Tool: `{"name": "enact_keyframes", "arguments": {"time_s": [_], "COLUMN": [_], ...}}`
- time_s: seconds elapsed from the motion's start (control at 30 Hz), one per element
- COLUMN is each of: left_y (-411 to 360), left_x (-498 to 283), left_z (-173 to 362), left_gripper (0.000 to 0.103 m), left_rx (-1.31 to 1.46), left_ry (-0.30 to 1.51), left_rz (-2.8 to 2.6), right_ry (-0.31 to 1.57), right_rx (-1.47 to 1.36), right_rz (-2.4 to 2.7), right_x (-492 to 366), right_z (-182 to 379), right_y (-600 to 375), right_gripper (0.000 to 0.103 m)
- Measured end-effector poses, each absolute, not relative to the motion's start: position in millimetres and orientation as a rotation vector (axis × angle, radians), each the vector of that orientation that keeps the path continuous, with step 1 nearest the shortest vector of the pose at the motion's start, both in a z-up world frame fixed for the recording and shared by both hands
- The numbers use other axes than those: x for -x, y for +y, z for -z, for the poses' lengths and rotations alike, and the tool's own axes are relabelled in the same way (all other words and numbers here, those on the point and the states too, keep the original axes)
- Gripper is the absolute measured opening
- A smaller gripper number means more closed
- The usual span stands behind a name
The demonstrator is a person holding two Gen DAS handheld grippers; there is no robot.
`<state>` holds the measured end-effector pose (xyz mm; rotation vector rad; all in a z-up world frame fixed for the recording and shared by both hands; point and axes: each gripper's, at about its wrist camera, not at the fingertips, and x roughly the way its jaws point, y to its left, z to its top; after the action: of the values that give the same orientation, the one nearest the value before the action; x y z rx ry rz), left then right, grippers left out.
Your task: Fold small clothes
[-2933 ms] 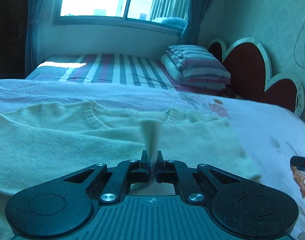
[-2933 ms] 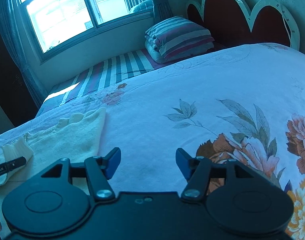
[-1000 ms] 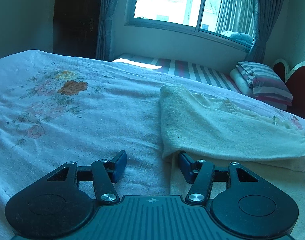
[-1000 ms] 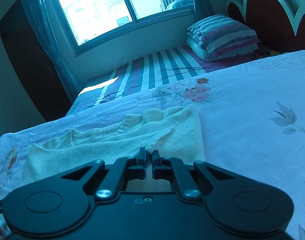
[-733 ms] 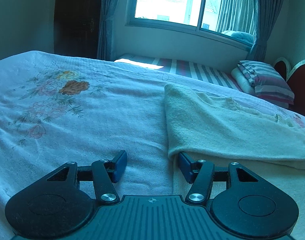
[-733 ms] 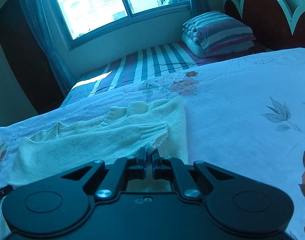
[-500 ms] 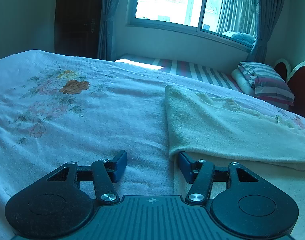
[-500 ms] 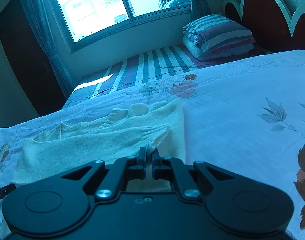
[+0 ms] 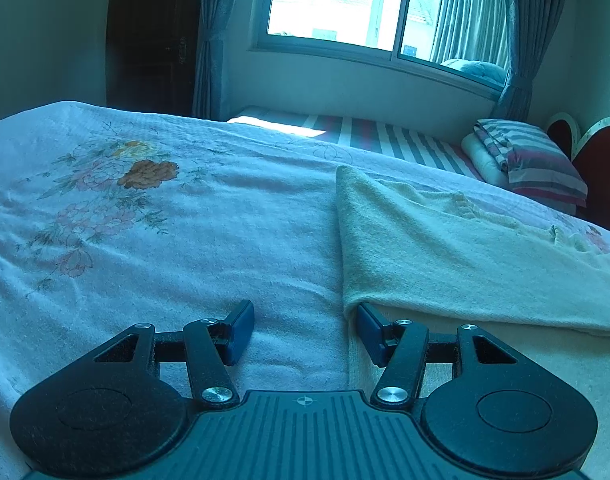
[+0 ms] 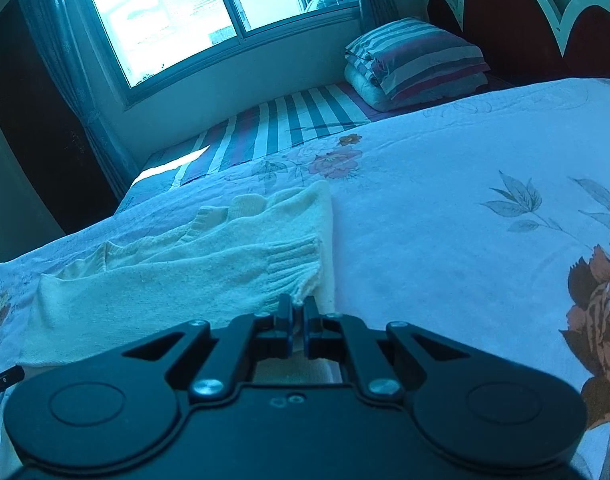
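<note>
On the floral bedspread (image 9: 153, 240), right gripper (image 10: 299, 312) pinches sweater (image 10: 177, 276) cuff; left gripper (image 9: 301, 328) gapes beside its fold.

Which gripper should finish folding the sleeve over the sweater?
The right gripper, probably. It is already shut on the sleeve's cuff and can lay it down. The left gripper is open at the sweater's folded edge, holding nothing.

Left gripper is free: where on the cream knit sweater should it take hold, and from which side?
Take the cream knit sweater at its near folded corner, coming in low from the bare floral bedsheet side. There the fold's rounded edge lifts slightly off the layer beneath, right beside the open left gripper, so one finger can probably slip under.
</note>
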<state>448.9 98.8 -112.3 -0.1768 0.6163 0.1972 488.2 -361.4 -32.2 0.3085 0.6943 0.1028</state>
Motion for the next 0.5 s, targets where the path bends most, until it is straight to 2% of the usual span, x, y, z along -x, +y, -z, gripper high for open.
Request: {"name": "enact_keyframes", "arguments": {"time_s": [0.1,0.13,0.17,0.2,0.33,0.5], "left_y": [101,103,107,112,108,67], "left_x": [-446,-442,-437,-431,-440,-497], "left_z": [110,108,106,103,76,66], "left_gripper": [0.057,0.057,0.057,0.057,0.057,0.057], "left_rx": [0.14,0.118,0.096,0.088,0.026,0.064], "left_ry": [0.634,0.638,0.637,0.618,0.517,0.515], "left_rz": [-0.179,-0.183,-0.201,-0.23,-0.207,0.002], "right_ry": [0.698,0.691,0.681,0.663,0.62,0.648], "right_rx": [-0.299,-0.295,-0.287,-0.276,-0.243,-0.138], "right_rz": [-0.094,-0.07,-0.044,-0.015,-0.045,-0.209], "right_x": [-486,-484,-482,-480,-492,-525], "right_z": [33,31,29,25,10,14], "right_y": [-364,-367,-370,-375,-378,-331], "right_gripper": [0.006,0.009,0.018,0.019,0.016,0.014]}}
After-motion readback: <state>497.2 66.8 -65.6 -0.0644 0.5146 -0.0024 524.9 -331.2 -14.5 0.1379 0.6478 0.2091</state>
